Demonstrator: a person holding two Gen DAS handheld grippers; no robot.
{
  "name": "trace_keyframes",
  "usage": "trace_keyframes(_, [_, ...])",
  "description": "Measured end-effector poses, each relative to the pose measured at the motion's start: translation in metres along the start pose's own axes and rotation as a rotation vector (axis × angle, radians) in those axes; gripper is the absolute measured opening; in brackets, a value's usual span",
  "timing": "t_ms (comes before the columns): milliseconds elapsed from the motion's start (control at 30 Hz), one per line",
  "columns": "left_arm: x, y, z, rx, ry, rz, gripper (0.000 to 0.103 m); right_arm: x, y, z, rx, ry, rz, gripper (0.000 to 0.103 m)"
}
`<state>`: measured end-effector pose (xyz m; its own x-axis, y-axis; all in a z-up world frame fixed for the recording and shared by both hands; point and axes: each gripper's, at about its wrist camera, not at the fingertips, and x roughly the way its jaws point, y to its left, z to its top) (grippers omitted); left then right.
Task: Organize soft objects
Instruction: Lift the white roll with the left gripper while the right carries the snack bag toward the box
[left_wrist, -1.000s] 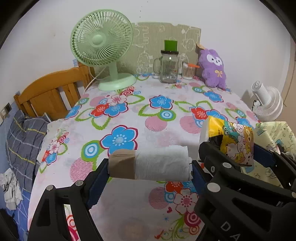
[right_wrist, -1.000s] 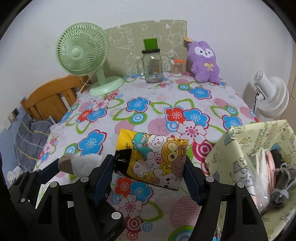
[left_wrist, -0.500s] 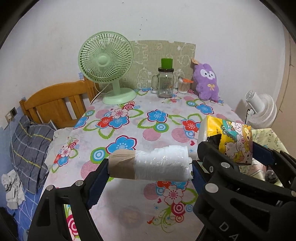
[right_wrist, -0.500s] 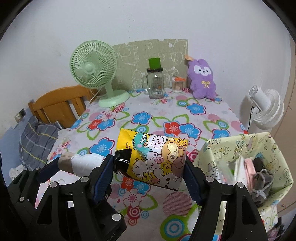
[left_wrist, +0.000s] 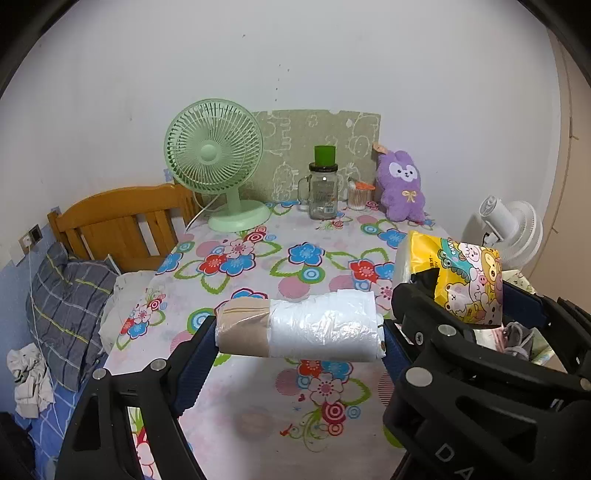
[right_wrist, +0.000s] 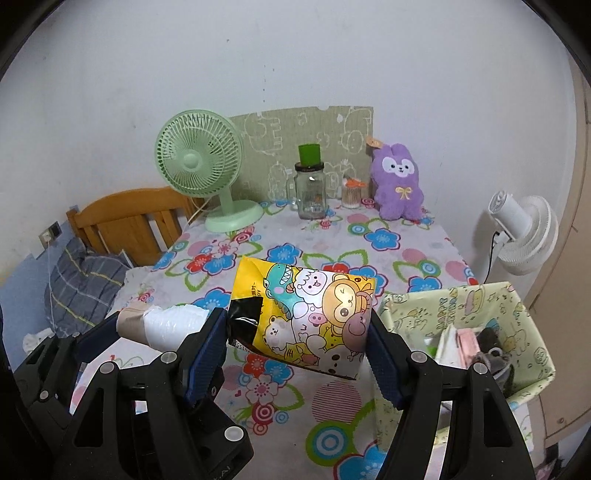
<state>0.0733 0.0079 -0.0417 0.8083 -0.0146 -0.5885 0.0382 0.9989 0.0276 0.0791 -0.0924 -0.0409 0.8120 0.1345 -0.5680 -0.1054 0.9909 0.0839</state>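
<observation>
My left gripper (left_wrist: 299, 330) is shut on a roll of white plastic bags (left_wrist: 301, 328) with a brown cardboard end, held level above the flowered table (left_wrist: 266, 266). My right gripper (right_wrist: 297, 330) is shut on a yellow cartoon-print tissue pack (right_wrist: 306, 314), held above the table's front. The pack also shows in the left wrist view (left_wrist: 452, 280), and the roll shows in the right wrist view (right_wrist: 162, 323). A pale green fabric storage box (right_wrist: 476, 306) stands right of the table and holds several soft items. A purple plush toy (right_wrist: 397, 186) sits at the table's far right.
A green desk fan (left_wrist: 216, 170), a glass jar with a green cup on it (left_wrist: 323, 192) and a small jar of cotton swabs (left_wrist: 359, 195) stand along the table's back edge. A white fan (right_wrist: 524, 236) stands at right. A wooden headboard (left_wrist: 118, 221) and pillow (left_wrist: 66, 306) lie at left.
Both grippers have pulled back and risen from the table with their loads still held. The storage box has come further into the right wrist view.
</observation>
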Motion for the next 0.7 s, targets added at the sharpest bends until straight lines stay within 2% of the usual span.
trace_keyframes(400, [-0.015,-0.028,0.002,0.023,-0.031,-0.027,0.086,-0.026,-0.024,0.0,-0.008,-0.033,-0.017,0.074])
trace_keyframes(700, [-0.016,-0.058,0.003,0.059,-0.024,-0.085,0.086,-0.035,-0.05,-0.003,0.005,-0.036,-0.057,0.074])
